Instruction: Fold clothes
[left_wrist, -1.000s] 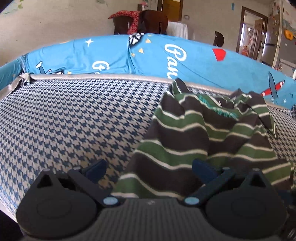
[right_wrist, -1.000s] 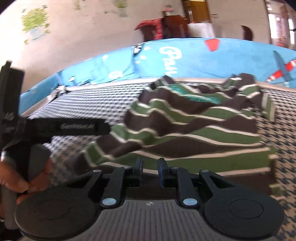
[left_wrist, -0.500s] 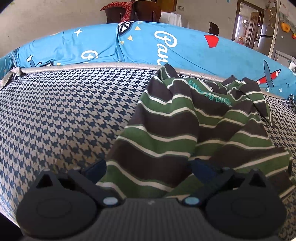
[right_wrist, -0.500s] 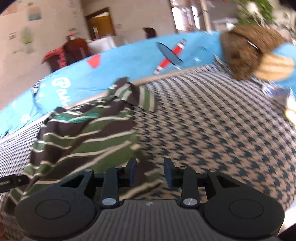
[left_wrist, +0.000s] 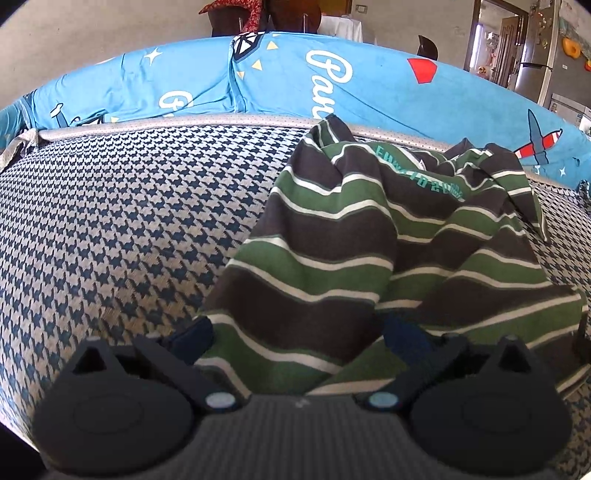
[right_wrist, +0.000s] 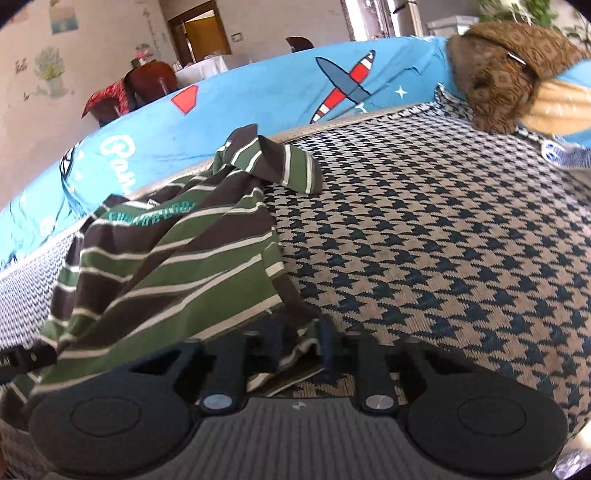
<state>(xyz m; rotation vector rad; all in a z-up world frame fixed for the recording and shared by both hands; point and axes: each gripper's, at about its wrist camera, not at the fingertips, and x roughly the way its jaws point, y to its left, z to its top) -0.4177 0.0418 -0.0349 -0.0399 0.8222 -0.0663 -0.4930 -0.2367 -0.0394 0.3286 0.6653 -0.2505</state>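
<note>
A green, dark grey and white striped shirt (left_wrist: 369, 236) lies crumpled on a houndstooth-patterned cushion (left_wrist: 122, 229). My left gripper (left_wrist: 299, 339) is open, its fingers spread wide on either side of the shirt's near hem. In the right wrist view the shirt (right_wrist: 166, 258) lies to the left. My right gripper (right_wrist: 301, 341) is partly open, with the shirt's near right corner between its fingers. A sleeve (right_wrist: 284, 162) sticks out at the far end.
A blue printed sheet (left_wrist: 295, 81) covers the backrest behind the cushion (right_wrist: 443, 240). A brown patterned pillow (right_wrist: 509, 70) and a yellow cushion (right_wrist: 554, 107) sit at the far right. The left gripper's tip (right_wrist: 26, 360) shows at the left edge. Chairs and a doorway stand beyond.
My right gripper swung right to the shirt's right corner and opened partly around it. My left gripper moved closer, over the shirt's near hem, and stayed open.
</note>
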